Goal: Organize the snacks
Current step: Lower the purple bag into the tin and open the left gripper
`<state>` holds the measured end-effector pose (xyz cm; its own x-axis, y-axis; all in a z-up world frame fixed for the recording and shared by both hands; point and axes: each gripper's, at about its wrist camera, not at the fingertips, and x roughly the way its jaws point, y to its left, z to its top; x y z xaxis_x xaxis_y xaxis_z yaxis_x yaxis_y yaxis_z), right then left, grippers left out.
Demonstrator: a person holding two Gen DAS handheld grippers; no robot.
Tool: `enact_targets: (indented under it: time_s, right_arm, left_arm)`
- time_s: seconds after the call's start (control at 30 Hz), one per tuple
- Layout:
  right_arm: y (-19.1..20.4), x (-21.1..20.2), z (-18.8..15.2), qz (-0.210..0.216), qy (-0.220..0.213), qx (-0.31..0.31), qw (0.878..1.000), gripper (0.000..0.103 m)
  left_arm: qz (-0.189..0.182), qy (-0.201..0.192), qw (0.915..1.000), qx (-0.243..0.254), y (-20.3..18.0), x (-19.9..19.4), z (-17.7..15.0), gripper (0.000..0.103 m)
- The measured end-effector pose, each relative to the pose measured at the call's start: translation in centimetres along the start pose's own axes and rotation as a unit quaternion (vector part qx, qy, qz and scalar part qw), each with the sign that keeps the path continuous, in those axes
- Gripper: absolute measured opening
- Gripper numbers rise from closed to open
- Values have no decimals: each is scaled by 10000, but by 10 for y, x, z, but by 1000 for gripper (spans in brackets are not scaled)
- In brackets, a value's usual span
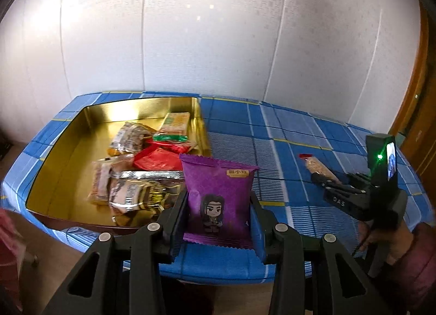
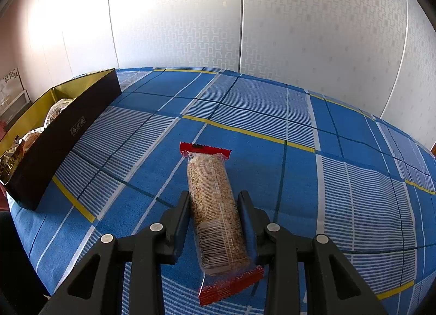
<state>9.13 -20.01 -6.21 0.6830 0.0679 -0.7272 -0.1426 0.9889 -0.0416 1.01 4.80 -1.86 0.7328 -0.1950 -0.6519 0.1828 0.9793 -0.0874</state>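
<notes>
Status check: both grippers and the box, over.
Left gripper shut on purple pack, near box. Right gripper around rice bar on cloth, grip unconfirmed. Path clear.

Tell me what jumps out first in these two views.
The purple snack packet stands out, gripped upright between the left gripper's fingers just in front of the gold-lined box of snacks. In the right wrist view, the right gripper straddles a long sesame bar in a red-ended wrapper lying on the blue plaid tablecloth.
</notes>
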Motion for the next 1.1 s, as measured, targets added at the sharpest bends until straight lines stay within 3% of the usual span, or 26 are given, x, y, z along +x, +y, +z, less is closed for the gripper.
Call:
enact_targets:
  time_s: [0.33, 0.87, 1.1]
  right_arm:
    - [-2, -1, 0, 20, -8, 13, 10000, 35]
    - [-1, -1, 0, 36, -11, 20, 10000, 35]
    - [-2, -1, 0, 45, -12, 28, 10000, 35]
  left_arm:
    - [352, -110, 9991, -220, 26, -4, 6, 42]
    - [957, 120, 9939, -531, 73, 13, 25, 42]
    - [842, 505, 9876, -1228, 111, 42, 52, 42]
